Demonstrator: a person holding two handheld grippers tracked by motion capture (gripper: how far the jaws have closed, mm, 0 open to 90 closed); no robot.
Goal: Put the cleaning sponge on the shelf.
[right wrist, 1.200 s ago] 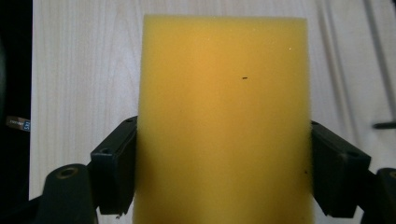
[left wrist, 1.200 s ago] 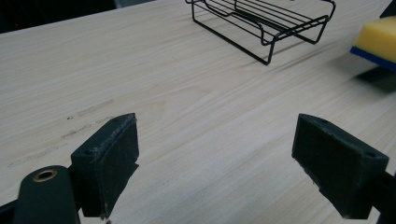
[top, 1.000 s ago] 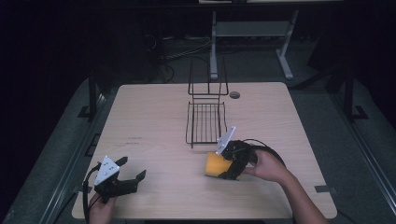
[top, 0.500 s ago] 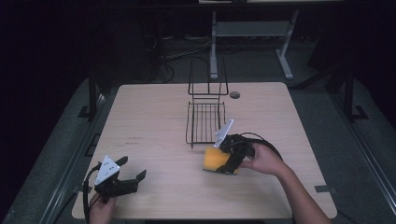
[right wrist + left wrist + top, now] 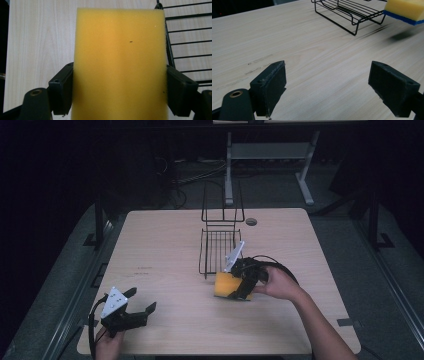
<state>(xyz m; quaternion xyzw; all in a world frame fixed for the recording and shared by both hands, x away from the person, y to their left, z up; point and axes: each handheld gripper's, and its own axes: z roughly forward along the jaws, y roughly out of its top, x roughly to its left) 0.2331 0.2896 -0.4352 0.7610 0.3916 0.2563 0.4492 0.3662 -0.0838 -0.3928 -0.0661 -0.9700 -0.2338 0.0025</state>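
right tool [image 5: 239, 287] clenched on the yellow sponge [image 5: 226, 285], jaws pressing both long sides, seen clearly in the right gripper view [image 5: 120, 75]. sponge has a blue scrub layer underneath, visible from the left gripper view [image 5: 405, 10], where it hangs clear of the desk [image 5: 165, 250] w/ a shadow below it, so it's lifted, not resting.

change vs 1 s ago: right hand [image 5: 280, 284] + sponge moved left and a bit toward the wire rack [image 5: 218, 247]; sponge sat further right/nearer the person before, now its far edge is just beside the rack's near front corner. in the right gripper view the rack wires [image 5: 190, 42] run along the right side of the sponge, so the sponge is beside the rack, not over it yet.

left tool [image 5: 131, 312] released, jaws wide apart, nothing between them, parked at the near-left corner of the desk, well apart from the sponge. no change there over the last sec.

meaning: looks like carry phase, sponge being taken to the rack. grasp looks solid, foam squeezed slightly btwn pads. prob next: go forward + up over the rack's front lip, then lower onto the flat wire tray and let go. risk: sponge's lower edge catching the front wire if not lifted enough; rack is light, could slide if bumped.
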